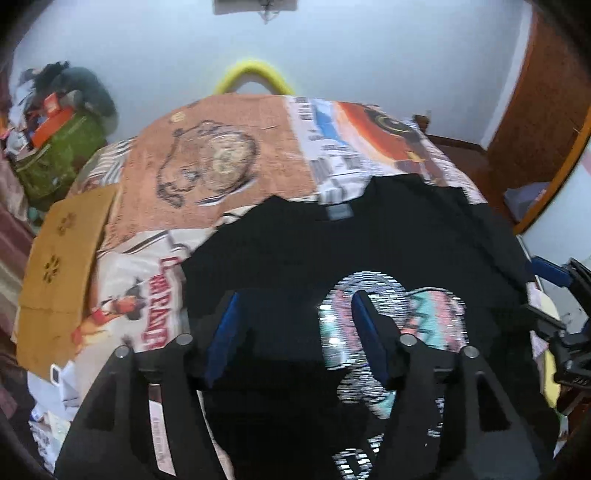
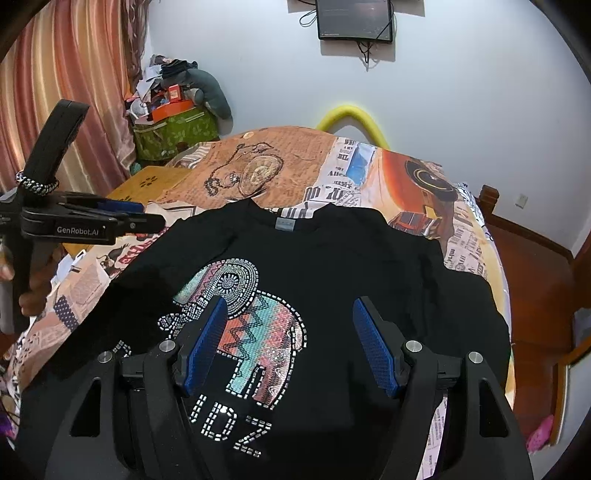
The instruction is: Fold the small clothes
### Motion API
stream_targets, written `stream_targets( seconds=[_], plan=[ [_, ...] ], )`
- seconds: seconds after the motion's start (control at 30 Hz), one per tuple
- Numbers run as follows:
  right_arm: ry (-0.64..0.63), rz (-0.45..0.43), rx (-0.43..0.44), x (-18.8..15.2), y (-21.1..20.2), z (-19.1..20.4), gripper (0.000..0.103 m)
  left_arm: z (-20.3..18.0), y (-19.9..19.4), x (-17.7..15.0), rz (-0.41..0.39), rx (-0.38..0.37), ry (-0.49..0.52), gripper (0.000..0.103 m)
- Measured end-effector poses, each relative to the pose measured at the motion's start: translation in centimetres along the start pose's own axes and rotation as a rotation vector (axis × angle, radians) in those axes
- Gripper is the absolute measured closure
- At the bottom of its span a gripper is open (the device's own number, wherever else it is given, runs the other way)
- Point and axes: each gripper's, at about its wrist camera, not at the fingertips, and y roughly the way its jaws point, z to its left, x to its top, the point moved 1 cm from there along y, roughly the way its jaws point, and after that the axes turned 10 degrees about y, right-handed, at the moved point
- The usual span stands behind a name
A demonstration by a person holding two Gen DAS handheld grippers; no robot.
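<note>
Nearest you, your right gripper (image 2: 290,343) hangs above the lower half of a black shirt (image 2: 332,258). Its blue pads (image 2: 373,347) stand wide apart with nothing between them, and they do not touch the cloth.

Your left gripper (image 1: 295,332) also hovers over the shirt, on its left half. Its jaws gape wide and hold nothing. That view is blurred. In the right wrist view the same gripper (image 2: 147,218) shows at the far left, seen side-on above the shirt's left edge, with your hand (image 2: 33,288) on its handle.

The shirt lies flat and face up on a bed (image 2: 369,173), collar toward the far side. A beaded elephant (image 2: 251,317) in pink, teal and silver fills its chest, with silver letters nearer you below it. A grey tag (image 2: 285,223) sits inside the collar.

The bed's cover is printed with newsprint, a pocket watch and an orange car. A cardboard sheet (image 2: 144,181) lies at its left edge.

Farther off, a yellow tube (image 2: 351,114) arches behind the bed. A green bag (image 2: 173,133) heaped with clutter stands at far left beside a striped curtain (image 2: 74,74). A dark screen (image 2: 354,18) hangs on the pale wall.
</note>
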Motion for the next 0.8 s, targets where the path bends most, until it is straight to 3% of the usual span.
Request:
stream_targets(
  seconds=[0.2,0.47,0.6,0.8],
  plan=[
    [0.056,0.008,-0.04,-1.2,-0.4,-2.8,0.036,4.1,2.0,-2.5,0.069,0.099,-0.078,0.036],
    [0.287,0.084,-0.112,-4.2,-0.9,-10.7,0.036,5.4,7.1,-7.6,0.204,0.118,-0.1,0.036],
    [0.397,0.08,-0.122,-5.3,-1.7,-13.9,0.036,4.9,7.7,-8.5,0.181,0.174,-0.084,0.024],
    [0.504,0.06,-0.166,-5.9,-1.8,-17.6,0.036,4.4,8.1,-8.3,0.174,0.201,-0.034,0.023]
  ],
)
